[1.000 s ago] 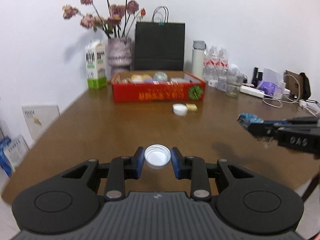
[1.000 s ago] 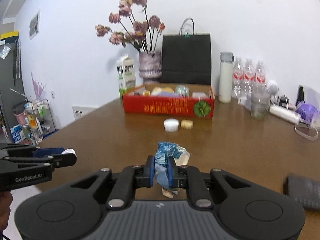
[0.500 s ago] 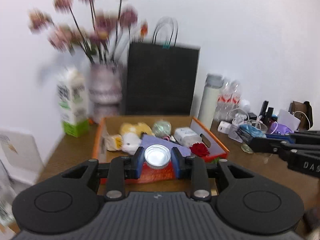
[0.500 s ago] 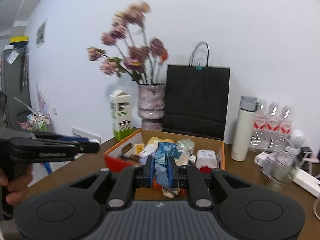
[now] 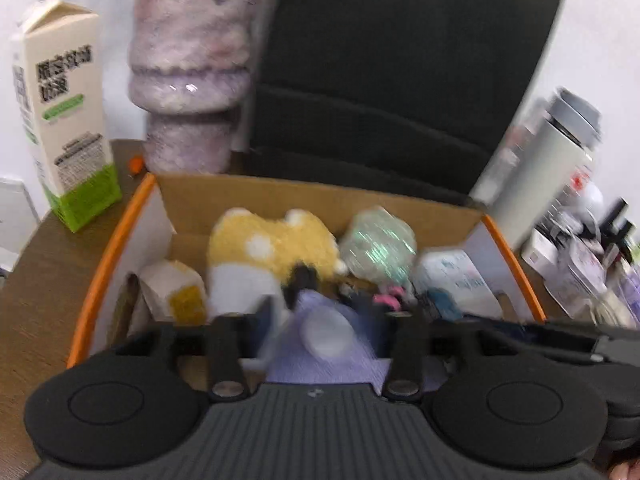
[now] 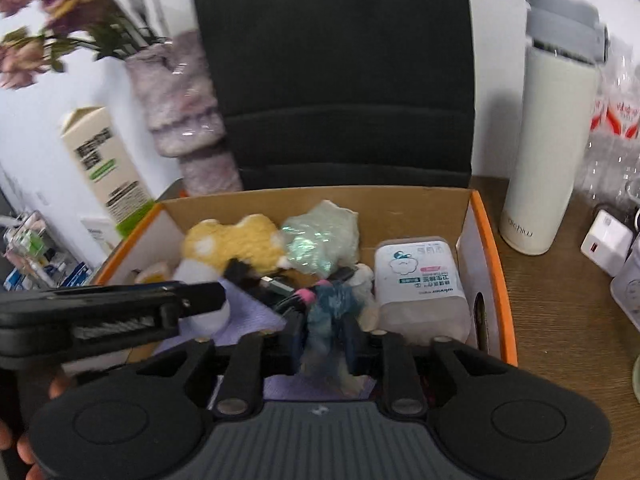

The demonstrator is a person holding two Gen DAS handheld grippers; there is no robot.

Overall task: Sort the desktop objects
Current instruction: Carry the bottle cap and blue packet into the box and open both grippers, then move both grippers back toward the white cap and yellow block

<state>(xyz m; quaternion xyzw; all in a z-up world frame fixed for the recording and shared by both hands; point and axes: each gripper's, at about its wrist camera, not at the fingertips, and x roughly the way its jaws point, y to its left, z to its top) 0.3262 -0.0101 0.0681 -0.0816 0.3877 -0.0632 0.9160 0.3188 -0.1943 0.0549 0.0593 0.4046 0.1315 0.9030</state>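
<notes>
Change: both grippers have moved in from the far view of half a second ago and now hang over the open box (image 6: 486,240); the left one's fingers have spread.
Left gripper (image 5: 324,328): wide apart, the white cap (image 5: 326,334) blurred and loose between the fingers, over the purple cloth (image 5: 320,360).
Right gripper (image 6: 324,336): narrow, clamped on the blue wrapper (image 6: 330,312), at the box's near middle.
Box contents: yellow plush (image 6: 236,246) far left, green foil bundle (image 6: 320,240) beside it, tissue pack (image 6: 418,276) right.
Behind: black bag (image 6: 332,80), vase (image 5: 188,80), milk carton (image 5: 60,112) far left, white flask (image 6: 548,140) right.
</notes>
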